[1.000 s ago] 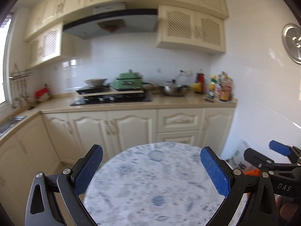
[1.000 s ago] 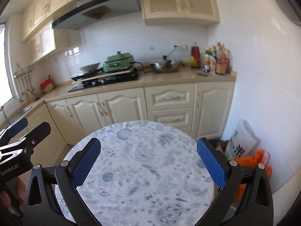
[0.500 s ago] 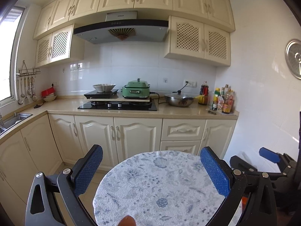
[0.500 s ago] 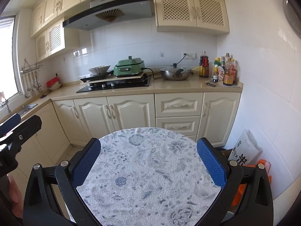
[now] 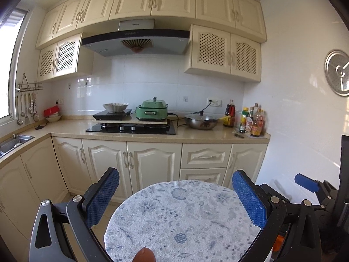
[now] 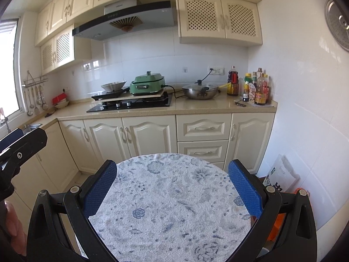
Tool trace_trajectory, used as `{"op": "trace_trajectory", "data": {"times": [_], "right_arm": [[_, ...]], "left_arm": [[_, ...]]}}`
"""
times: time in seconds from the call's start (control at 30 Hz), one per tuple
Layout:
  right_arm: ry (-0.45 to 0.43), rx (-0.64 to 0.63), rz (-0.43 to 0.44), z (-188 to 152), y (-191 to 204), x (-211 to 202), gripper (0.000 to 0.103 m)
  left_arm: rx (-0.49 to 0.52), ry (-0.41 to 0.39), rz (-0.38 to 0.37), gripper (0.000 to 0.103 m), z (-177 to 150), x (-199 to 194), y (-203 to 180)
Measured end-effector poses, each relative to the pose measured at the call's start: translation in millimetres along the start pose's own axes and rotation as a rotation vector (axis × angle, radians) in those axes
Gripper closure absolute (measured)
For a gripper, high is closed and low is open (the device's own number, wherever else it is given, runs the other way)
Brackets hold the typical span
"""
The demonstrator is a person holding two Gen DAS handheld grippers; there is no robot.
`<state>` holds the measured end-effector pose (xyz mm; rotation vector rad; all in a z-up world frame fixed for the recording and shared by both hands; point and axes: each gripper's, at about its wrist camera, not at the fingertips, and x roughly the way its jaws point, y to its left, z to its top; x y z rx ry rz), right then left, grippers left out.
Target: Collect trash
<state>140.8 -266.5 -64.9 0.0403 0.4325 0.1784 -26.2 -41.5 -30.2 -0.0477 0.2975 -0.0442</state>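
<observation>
Both the left hand-held gripper point(image 5: 175, 198) and the right hand-held gripper point(image 6: 172, 187) hung wide apart, empty, above the round blue-patterned cloth-covered desk point(image 6: 170, 207); with no trash visible, a blind reach risked snagging the cloth.

A green electric cooker point(image 5: 152, 110) sits on a board over the hob point(image 5: 130, 128), mid-worktop. A steel wok point(image 5: 201, 121) stands to its right, and sauce bottles point(image 5: 253, 122) crowd the worktop's right end. A round patterned table point(image 6: 170, 205) fills the foreground.

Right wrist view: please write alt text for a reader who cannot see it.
The open right gripper hovers over a round table with a blue-patterned cloth. Beyond stands a cream kitchen counter with a green cooker, a wok and bottles.
</observation>
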Motion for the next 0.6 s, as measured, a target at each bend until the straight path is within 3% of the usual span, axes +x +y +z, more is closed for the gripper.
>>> {"op": "trace_trajectory", "data": {"times": [0.6], "right_arm": [[-0.003,0.003,0.003,2.0,-0.8,-2.4,0.000]], "left_arm": [[-0.016,-0.033,-0.029,0.001,-7.4,-16.2,-7.1]]}}
